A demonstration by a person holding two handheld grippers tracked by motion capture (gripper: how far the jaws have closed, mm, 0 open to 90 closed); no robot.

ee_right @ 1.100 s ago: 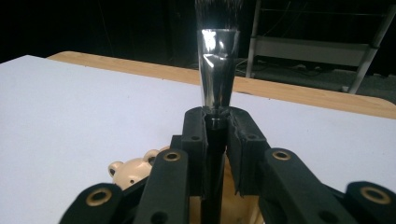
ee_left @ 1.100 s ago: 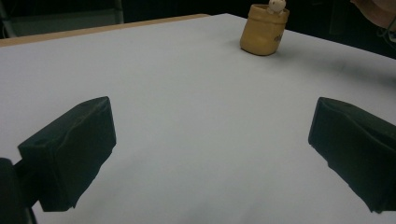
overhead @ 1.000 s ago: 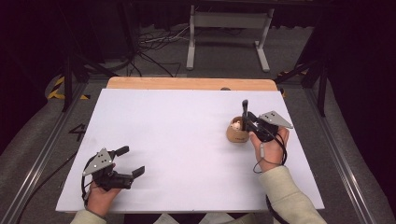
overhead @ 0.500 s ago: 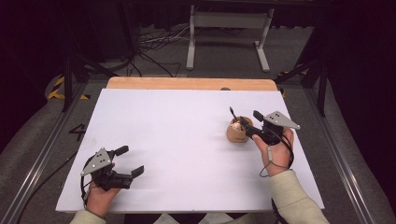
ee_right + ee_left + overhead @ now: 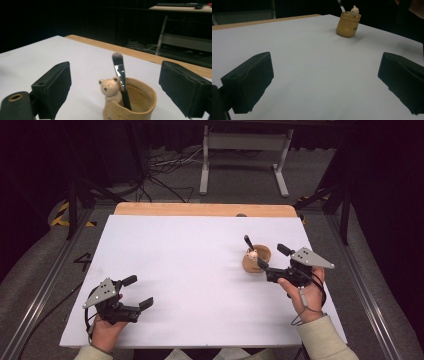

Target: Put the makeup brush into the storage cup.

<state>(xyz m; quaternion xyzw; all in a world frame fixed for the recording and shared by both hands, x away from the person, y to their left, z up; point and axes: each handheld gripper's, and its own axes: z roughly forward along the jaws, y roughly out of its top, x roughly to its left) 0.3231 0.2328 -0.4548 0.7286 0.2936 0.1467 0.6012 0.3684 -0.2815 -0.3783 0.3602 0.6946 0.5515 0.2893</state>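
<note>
Brush [image 5: 121, 75] now stands released in the glossy, bear-trimmed ceramic cup [image 5: 136, 105] near the counter's [image 5: 190, 270] right edge. Right tongs [image 5: 272, 261] have just spread and backed off; left tongs [image 5: 137, 292] gape, empty.

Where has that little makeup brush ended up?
The brush stands brush-end up in the tan bear cup on the table's right side, just ahead of the open right gripper.

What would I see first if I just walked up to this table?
A tan cup with a little bear on its rim, standing on the right side of the white table. A black makeup brush stands inside it, bristles up. Beside it the right tongs have just been opening, with nothing between them.
</note>
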